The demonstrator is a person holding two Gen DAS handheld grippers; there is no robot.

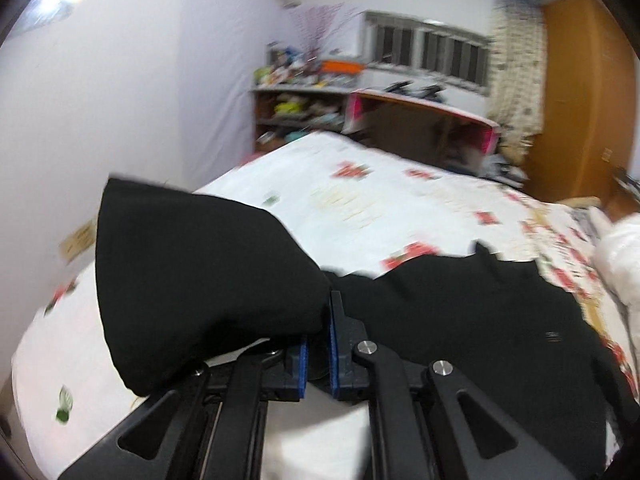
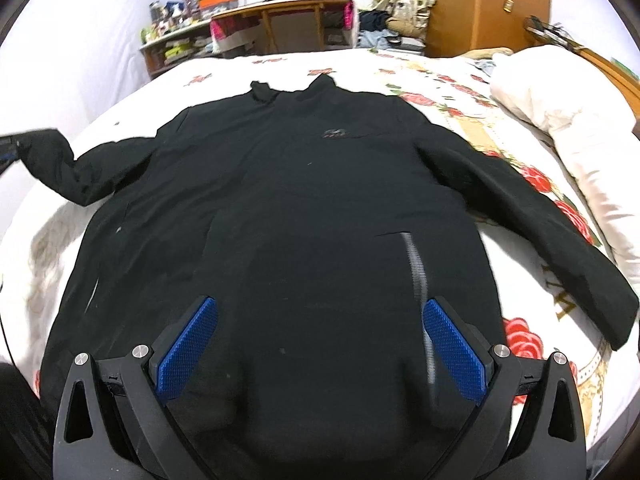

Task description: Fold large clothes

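A large black jacket (image 2: 300, 200) lies spread front-up on the floral bed sheet (image 2: 440, 80), collar at the far end. Its right sleeve (image 2: 540, 232) rests flat on the sheet. The left sleeve (image 2: 52, 160) is lifted off the bed at the left edge of the right wrist view. In the left wrist view my left gripper (image 1: 318, 344) is shut on that sleeve (image 1: 192, 280), whose black cloth bunches over the left finger. The jacket's body (image 1: 460, 320) lies to the right of it. My right gripper (image 2: 320, 344) hangs open above the jacket's lower front, nothing between its blue pads (image 2: 188, 348).
A white pillow or duvet (image 2: 560, 128) lies along the bed's right side. Beyond the bed's far end stand a wooden desk (image 2: 280, 12), a cluttered shelf (image 2: 172, 48) and an orange-brown wardrobe (image 2: 480, 0). A white wall (image 1: 120, 100) runs along the bed's left side.
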